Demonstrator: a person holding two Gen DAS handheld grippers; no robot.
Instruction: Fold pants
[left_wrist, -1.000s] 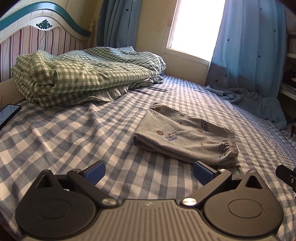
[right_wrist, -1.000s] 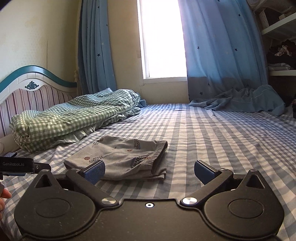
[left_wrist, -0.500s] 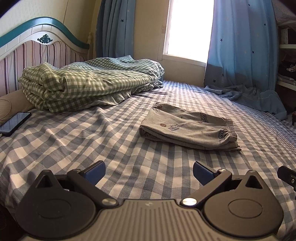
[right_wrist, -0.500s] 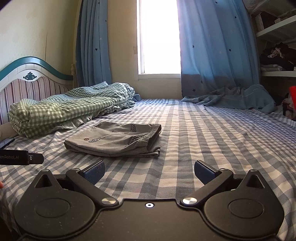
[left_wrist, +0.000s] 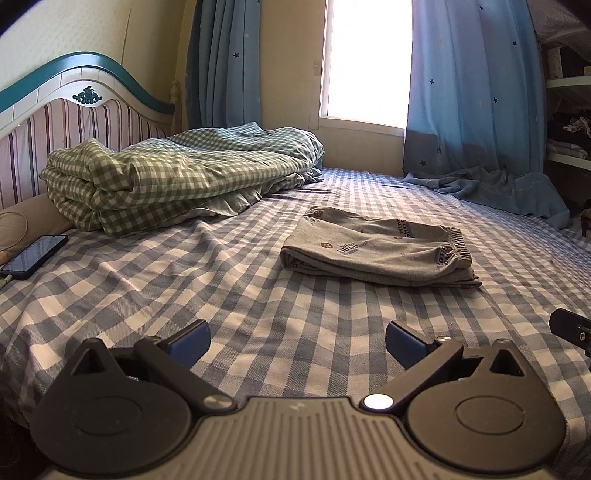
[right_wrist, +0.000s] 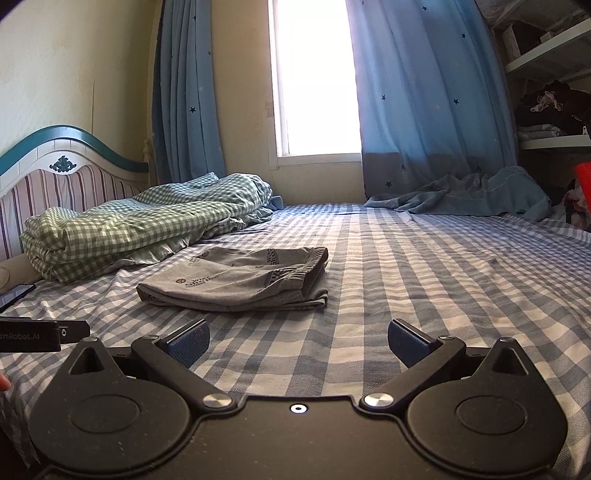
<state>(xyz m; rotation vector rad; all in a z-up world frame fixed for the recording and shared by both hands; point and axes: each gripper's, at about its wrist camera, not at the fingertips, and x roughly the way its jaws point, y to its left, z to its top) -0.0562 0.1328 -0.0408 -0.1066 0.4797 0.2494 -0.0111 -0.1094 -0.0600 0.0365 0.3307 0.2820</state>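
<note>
Grey printed pants (left_wrist: 376, 249) lie folded into a flat bundle on the blue checked bed sheet (left_wrist: 184, 295), waistband to the right. The same folded pants (right_wrist: 240, 282) show in the right wrist view, left of centre. My left gripper (left_wrist: 297, 341) hovers near the bed's front edge, well short of the pants, open and holding nothing. My right gripper (right_wrist: 298, 341) is likewise open and empty, back from the pants. The left gripper's body (right_wrist: 33, 334) pokes in at the left edge of the right wrist view.
A folded green checked quilt (left_wrist: 173, 177) lies by the striped headboard (left_wrist: 74, 122). A phone (left_wrist: 35, 254) rests on the sheet at far left. Blue curtain cloth (left_wrist: 498, 188) is heaped at the bed's far right. Shelves (right_wrist: 546, 99) with clothes stand on the right.
Both grippers have drawn back from the pants and tilted up toward the window. The pants lie still and now look farther off. Both stayed open.
</note>
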